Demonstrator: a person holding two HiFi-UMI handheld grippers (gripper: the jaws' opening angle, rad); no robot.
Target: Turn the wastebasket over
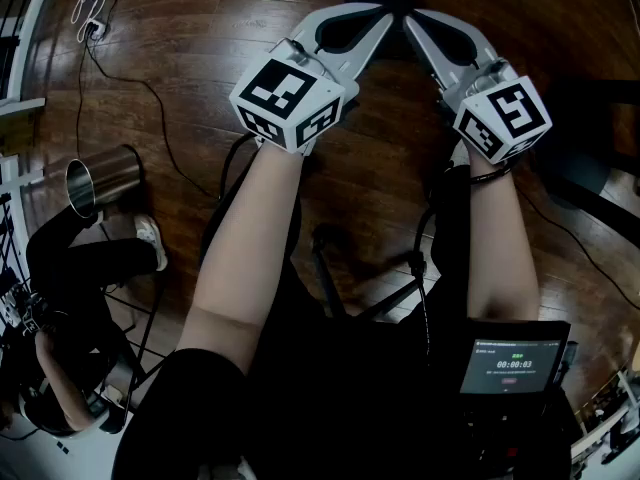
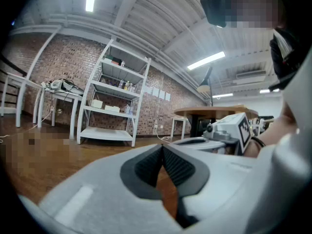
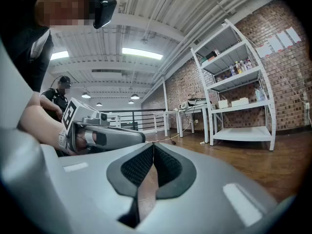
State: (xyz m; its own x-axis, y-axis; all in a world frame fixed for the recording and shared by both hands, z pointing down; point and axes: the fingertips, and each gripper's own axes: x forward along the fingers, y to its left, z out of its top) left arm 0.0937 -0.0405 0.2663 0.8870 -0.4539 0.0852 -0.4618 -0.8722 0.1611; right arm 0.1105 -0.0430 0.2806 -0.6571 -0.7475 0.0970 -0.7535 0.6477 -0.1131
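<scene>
A shiny metal wastebasket (image 1: 104,179) stands on the wood floor at the far left of the head view, its open mouth showing; it looks upright. Both grippers are held out level in front of me, well to its right and apart from it. My left gripper (image 1: 383,10) is shut with nothing between its pads (image 2: 146,165). My right gripper (image 1: 409,18) is also shut and holds nothing, its tips meeting (image 3: 153,145). Each gripper shows in the other's view: the right gripper (image 2: 228,130) and the left gripper (image 3: 100,134). The wastebasket appears in neither gripper view.
A person in black (image 1: 70,298) sits at the lower left next to the wastebasket. Cables (image 1: 150,98) run over the floor. White shelving (image 2: 114,101) stands against a brick wall, with a round table (image 2: 214,113) to the right. A small screen (image 1: 510,366) hangs at my waist.
</scene>
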